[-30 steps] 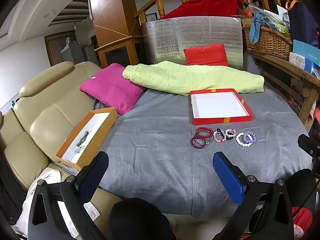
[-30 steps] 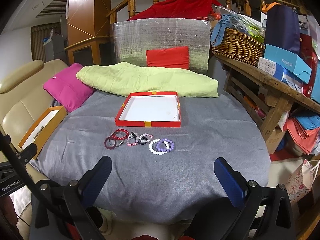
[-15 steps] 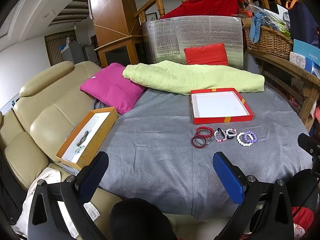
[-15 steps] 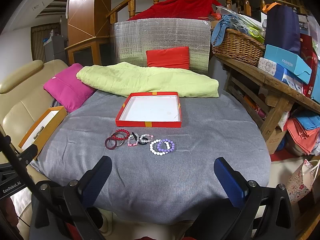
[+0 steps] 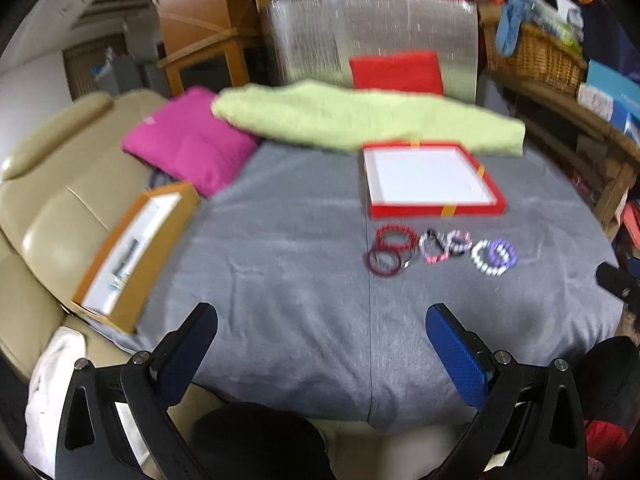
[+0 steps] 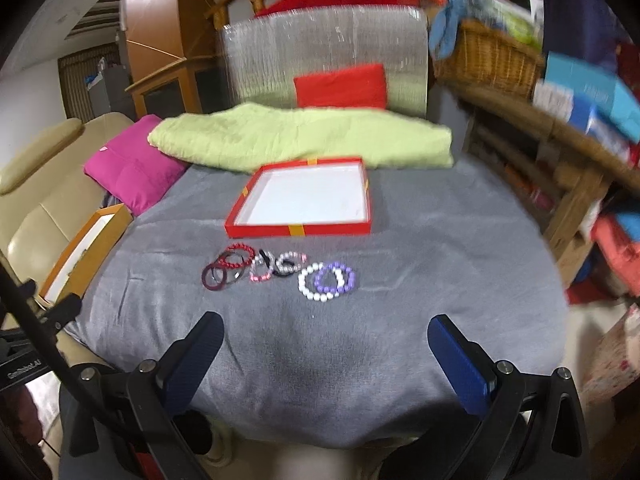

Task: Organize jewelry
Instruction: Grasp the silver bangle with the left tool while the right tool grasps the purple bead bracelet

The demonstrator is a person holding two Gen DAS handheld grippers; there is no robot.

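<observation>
Both grippers hung over the near edge of a grey cloth [image 5: 288, 264] with their blue pads spread wide and nothing between them. The left gripper [image 5: 320, 332] filled the bottom of its frame, and the right gripper [image 6: 326, 340] did the same in its own.

The bracelets [image 6: 276, 270] lay in a short row on the cloth, at centre in the right view and right of centre in the left view [image 5: 440, 250]. At the row's left end sat a dark red ring [image 6: 214, 278] overlapping a red beaded one [image 6: 240, 256]. In the middle was a tangle of pink, clear and black bands, too blurred to count. At the right end a white bead bracelet [image 6: 316, 286] overlapped a purple one [image 6: 340, 278].

Just beyond the row, apart from it, stood a shallow red box [image 6: 296, 230] with a white floor, open and holding nothing. It showed in the upper right of the left view [image 5: 436, 210].

An orange box [image 5: 160, 248] sat at the cloth's left edge, against a beige sofa [image 5: 48, 216]. Some small dark items lay inside it, blurred past telling.

Behind the red box a green blanket [image 6: 304, 140] stretched across the frame, with a pink cushion [image 6: 132, 170] at its left end. A small red cushion [image 6: 340, 86] leaned on a silver panel [image 6: 320, 48].
</observation>
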